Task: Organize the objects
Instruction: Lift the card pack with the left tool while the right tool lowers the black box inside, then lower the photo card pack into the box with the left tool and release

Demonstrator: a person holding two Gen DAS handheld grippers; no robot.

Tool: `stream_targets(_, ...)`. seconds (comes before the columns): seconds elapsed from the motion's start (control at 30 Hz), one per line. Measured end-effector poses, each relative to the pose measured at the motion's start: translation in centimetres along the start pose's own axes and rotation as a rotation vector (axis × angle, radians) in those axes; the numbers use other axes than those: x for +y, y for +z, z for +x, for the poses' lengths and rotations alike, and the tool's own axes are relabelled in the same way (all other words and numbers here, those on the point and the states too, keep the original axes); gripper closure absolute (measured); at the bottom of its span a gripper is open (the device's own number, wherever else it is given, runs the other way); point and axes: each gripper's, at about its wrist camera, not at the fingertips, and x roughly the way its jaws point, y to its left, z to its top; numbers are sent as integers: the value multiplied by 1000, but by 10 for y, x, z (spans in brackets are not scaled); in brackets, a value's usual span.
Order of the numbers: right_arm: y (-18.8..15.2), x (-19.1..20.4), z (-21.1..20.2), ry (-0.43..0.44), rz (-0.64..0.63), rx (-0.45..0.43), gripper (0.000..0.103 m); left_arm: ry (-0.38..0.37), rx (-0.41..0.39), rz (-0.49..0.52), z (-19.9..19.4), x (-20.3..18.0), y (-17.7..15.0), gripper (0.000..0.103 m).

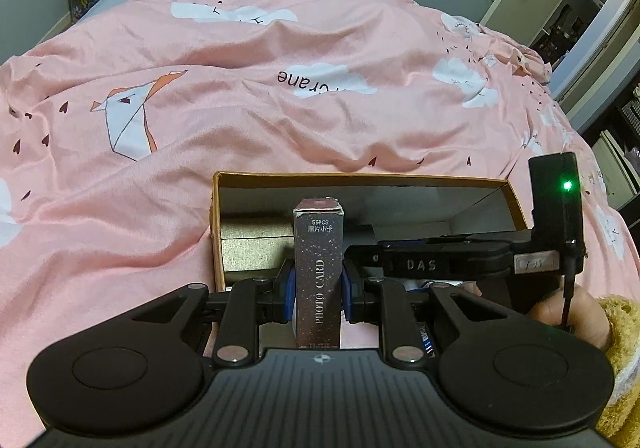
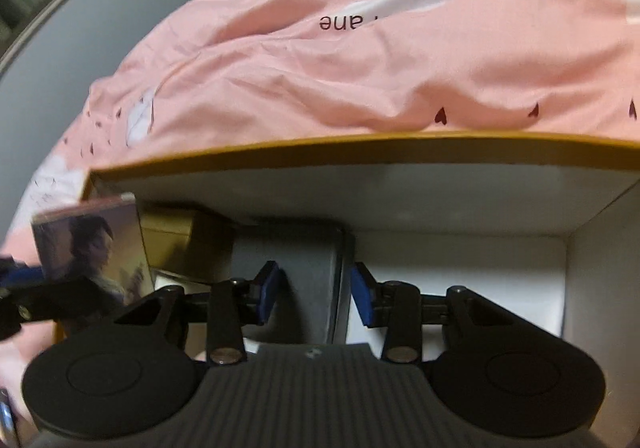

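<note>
On the bed, a rumpled pink quilt with a soft sheen carries an open cardboard box, brown-rimmed and pale inside. At its left end lies a dull gold carton. The left tool is clamped on a tall, speckled dark card box, upright over the near wall. The right tool, jaws parted, straddles a grey box without touching it; that box's lower part is hidden.

Dim indoor light — soft shadows, fisheye bending at edges, right wrist view blurred.
</note>
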Motion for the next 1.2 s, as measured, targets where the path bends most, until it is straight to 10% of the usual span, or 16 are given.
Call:
stream_targets(0.17,-2,-3,-6,-2,-14,8,63,-6,-3,-12,-3,3,-1,78)
stream_targets(0.27,-2,-4,-6,23,-22,23,84,-7,-4,-17,-4,4,0,78)
stream_targets(0.57,-3,0,-17,54,-32,7,83,-35,10,-6,1,-4,4,78)
stream_targets(0.9,-10,-9,-86,-175,-221,-127,80,-107,44,40,51,-53,15,78)
stream_targets(1.2,-20,-27,-77,-192,-219,-82,80,-141,41,68,86,-68,9,78)
